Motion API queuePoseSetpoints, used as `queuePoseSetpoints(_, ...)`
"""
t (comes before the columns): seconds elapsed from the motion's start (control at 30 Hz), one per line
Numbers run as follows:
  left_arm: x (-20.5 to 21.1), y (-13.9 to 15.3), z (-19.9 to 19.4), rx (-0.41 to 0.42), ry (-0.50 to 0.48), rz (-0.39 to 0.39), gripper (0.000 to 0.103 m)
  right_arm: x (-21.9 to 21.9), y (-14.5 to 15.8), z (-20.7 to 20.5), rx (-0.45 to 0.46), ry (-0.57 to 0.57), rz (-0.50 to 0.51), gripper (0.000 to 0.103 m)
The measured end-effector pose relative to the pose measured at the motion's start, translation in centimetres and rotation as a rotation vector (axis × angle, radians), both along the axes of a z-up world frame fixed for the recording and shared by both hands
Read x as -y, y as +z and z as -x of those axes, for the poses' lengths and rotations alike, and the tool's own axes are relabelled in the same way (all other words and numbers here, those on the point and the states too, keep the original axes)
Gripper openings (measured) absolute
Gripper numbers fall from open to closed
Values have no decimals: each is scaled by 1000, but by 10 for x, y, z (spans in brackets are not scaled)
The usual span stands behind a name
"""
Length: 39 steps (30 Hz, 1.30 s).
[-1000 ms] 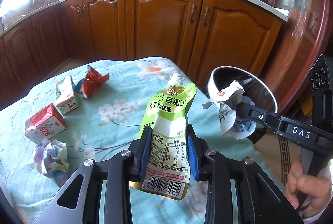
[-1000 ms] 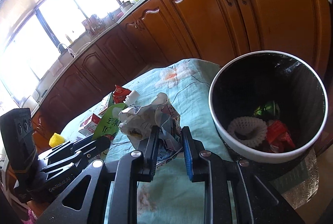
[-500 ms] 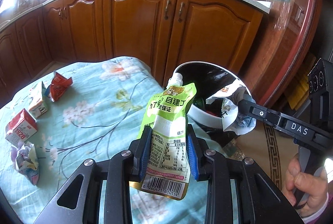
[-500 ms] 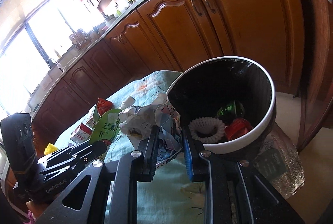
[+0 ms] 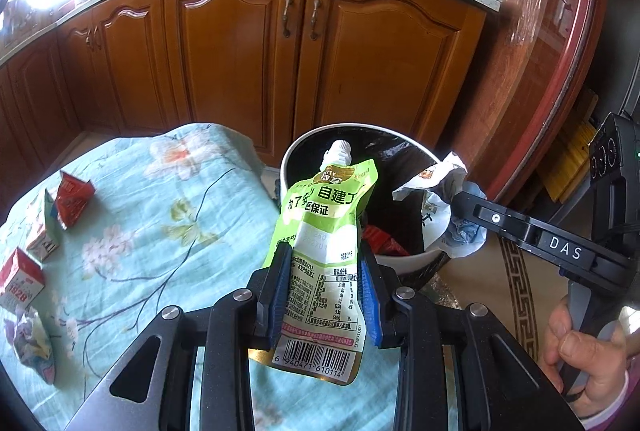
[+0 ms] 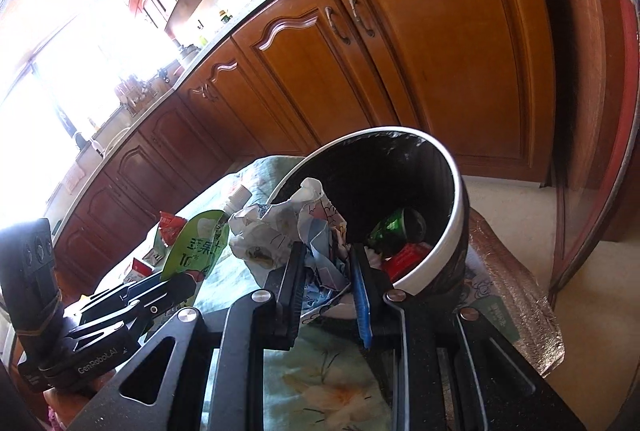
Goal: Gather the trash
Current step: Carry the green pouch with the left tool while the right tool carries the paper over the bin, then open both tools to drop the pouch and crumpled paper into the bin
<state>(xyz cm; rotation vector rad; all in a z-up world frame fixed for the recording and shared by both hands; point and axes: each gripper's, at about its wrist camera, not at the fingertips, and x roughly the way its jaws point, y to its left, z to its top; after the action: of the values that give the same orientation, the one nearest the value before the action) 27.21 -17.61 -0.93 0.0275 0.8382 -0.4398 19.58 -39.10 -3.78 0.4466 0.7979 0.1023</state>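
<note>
My left gripper [image 5: 325, 263] is shut on a green spouted drink pouch [image 5: 326, 227], held upright in front of the white-rimmed trash bin [image 5: 304, 147]. My right gripper [image 6: 326, 259] is shut on a crumpled paper wrapper [image 6: 276, 227] at the bin's near rim [image 6: 456, 231]. The wrapper [image 5: 436, 199] also shows in the left wrist view, over the bin's right side. The bin holds a green can [image 6: 394, 227] and red trash [image 6: 408, 257]. The pouch [image 6: 198, 243] shows at left in the right wrist view.
On the floral tablecloth [image 5: 160, 231] at left lie a red wrapper [image 5: 72, 197], two small cartons [image 5: 20, 281] and a crumpled paper ball [image 5: 32, 345]. Wooden cabinets [image 5: 320, 55] stand behind the bin. A hand [image 5: 588, 355] holds the right gripper's handle.
Both grippers have moved toward the bin with their trash still held. The wrapper now sits over the bin's rim and the pouch stands in front of the bin's opening.
</note>
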Motion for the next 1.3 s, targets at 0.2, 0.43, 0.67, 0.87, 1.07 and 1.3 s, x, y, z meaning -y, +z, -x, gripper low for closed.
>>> queuePoseSetpoints(0.2, 21, -1, -22, 4, -25, -24, 30, 14, 0, -11, -14, -16, 20, 22)
queuePoseSetpoints(0.43, 45, -7, -50, -21, -50, -55, 31, 26, -3, -29, -37, -19, 46, 22)
queuePoseSetpoints(0.67, 64, -14, -67, -41, -67, -81, 32, 31, -6, -45, -70, -17, 66, 23)
queuePoseSetpoints(0.87, 75, -18, -71, -47, -71, -100, 36, 33, -14, -54, -99, -13, 78, 27)
queuePoseSetpoints(1.07, 78, -18, -71, -51, -62, -96, 52, 36, -17, -56, -102, -14, 53, 44)
queuePoseSetpoints(1.3, 62, -20, -68, -63, -33, -56, 56, 37, -15, -49, -82, -20, 30, 63)
